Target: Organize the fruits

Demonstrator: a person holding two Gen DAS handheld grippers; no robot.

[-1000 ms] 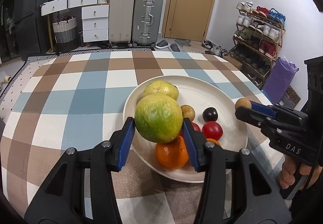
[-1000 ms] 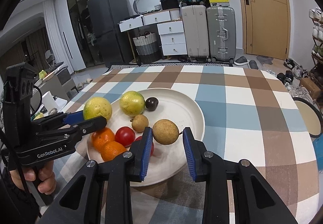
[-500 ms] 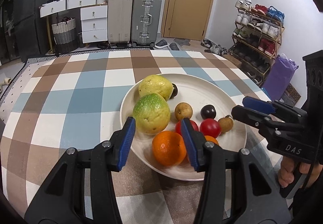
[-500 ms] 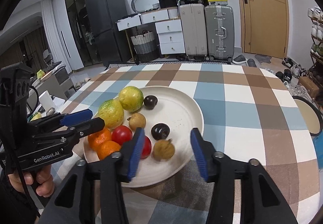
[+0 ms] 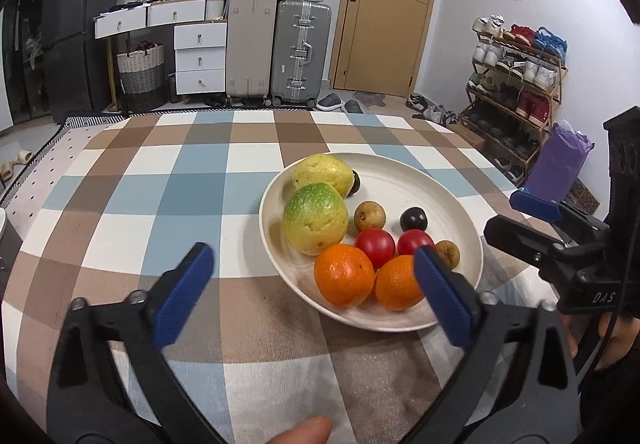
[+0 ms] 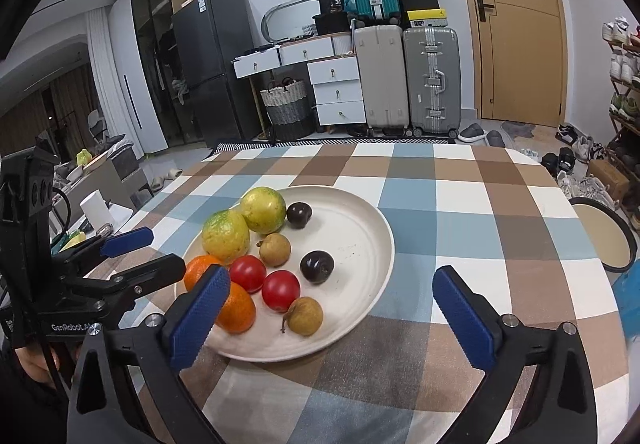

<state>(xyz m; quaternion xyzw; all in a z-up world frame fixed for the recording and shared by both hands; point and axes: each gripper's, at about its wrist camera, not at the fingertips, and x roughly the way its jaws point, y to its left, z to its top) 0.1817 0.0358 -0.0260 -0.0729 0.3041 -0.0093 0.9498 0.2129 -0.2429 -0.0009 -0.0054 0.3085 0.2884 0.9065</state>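
Opening wide now, both sets of jaws, w/ nothing gripped: my left gripper (image 5: 316, 294) hangs over the near-left rim of the white plate (image 5: 460, 212), right gripper (image 6: 332, 318) over its near edge. All fruit sits on the plate atop the checked cloth (image 5: 160, 196): two green-yellow guavas (image 5: 315, 218), two oranges (image 5: 344, 279), two tomatoes (image 6: 281, 290), two dark plums (image 6: 317, 266), two brown longans (image 6: 305, 316).

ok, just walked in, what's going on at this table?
A person is sorting fruit onto a white plate with a handheld claw in each hand. Both the left claw and right claw are opening, with nothing gripped. On the plate lie two green-yellow fruits, two oranges, two red tomatoes, two dark plums and two brown longans.
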